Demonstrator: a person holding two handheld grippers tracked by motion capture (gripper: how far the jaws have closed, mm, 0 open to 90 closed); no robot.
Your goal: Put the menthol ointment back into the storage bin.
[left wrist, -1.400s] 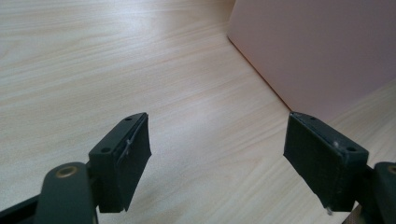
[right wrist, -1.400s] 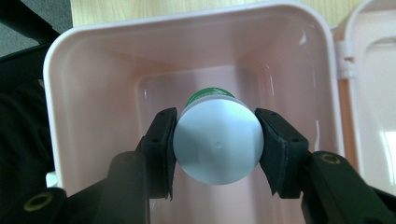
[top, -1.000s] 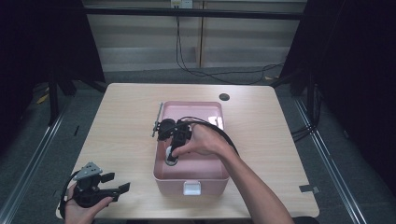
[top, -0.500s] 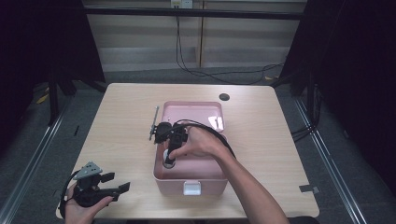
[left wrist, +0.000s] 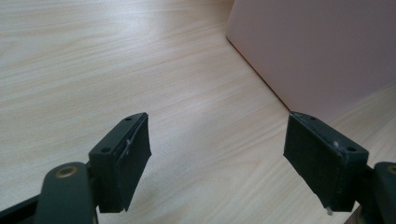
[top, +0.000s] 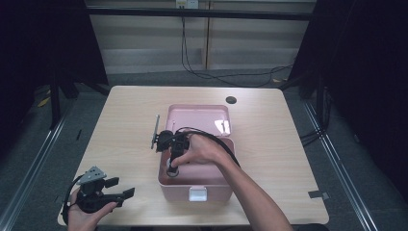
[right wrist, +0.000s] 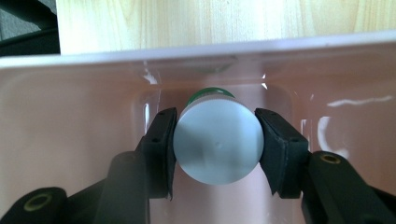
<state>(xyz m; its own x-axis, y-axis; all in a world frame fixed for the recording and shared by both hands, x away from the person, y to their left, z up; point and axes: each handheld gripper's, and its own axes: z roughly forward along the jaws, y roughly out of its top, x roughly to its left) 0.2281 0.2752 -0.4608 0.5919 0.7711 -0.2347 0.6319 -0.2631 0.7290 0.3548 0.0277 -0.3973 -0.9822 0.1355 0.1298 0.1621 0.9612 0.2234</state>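
Note:
A pink box (top: 211, 188) stands open in the middle of the wooden table (top: 120, 120). My right gripper (top: 172, 165) reaches down into its front left corner and is shut on a small bottle (top: 171, 172) with a white cap. In the right gripper view the jaws press both sides of the round white cap of the bottle (right wrist: 217, 144), whose body is green, close to the box's pink wall (right wrist: 93, 116). My left gripper (top: 121, 187) rests in a hand at the table's front left, open with nothing between its fingers (left wrist: 126, 154); the box's outer wall (left wrist: 317, 46) lies ahead on its right.
A small white item (top: 221, 126) lies in the box's back right. The box has a white latch (top: 197, 194) on its front. A dark round hole (top: 231, 100) sits in the table behind the box. A grey tape strip (top: 317, 195) lies at the front right.
The right gripper has shifted a little to the left and nearer the front inside the box, with the bottle in it. The left gripper has not moved.

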